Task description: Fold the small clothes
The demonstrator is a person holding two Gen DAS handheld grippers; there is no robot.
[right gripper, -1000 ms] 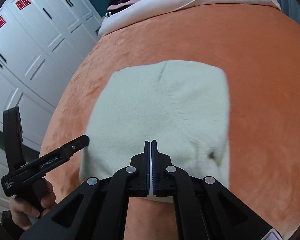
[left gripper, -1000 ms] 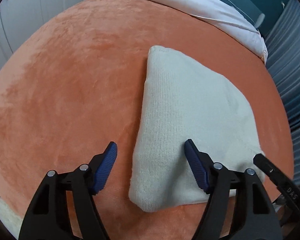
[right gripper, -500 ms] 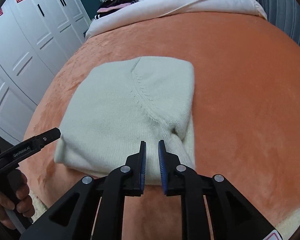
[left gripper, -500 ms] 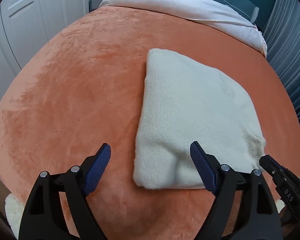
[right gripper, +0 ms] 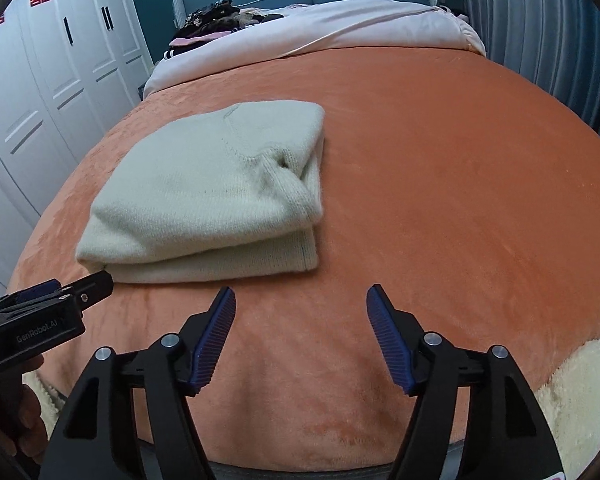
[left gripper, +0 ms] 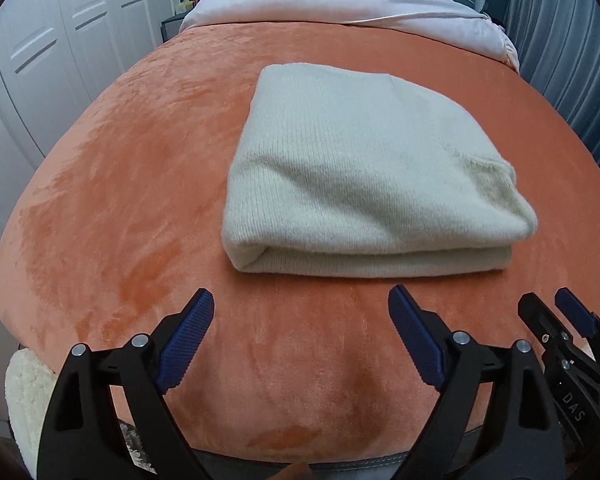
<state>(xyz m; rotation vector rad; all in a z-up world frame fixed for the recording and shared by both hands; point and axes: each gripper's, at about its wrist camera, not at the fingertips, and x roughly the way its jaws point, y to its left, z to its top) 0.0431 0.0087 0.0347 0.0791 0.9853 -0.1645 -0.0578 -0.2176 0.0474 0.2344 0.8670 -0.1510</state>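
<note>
Two blue pads of my left claw (left gripper: 302, 316) stand wide apart over the orange blanket (left gripper: 132, 184), short of the folded cream knit (left gripper: 360, 176), which lies flat ahead, touching neither pad. From the right wrist, my right claw (right gripper: 301, 312) is also spread and empty, with the knit (right gripper: 216, 188) ahead to its left on the blanket (right gripper: 440, 184).

We see an orange plush blanket (left gripper: 148, 168) covering the bed, a pale pink duvet (right gripper: 340, 28) beyond it, dark clothes (right gripper: 208, 20) heaped near the headboard, and white wardrobe doors (right gripper: 52, 92) alongside.
</note>
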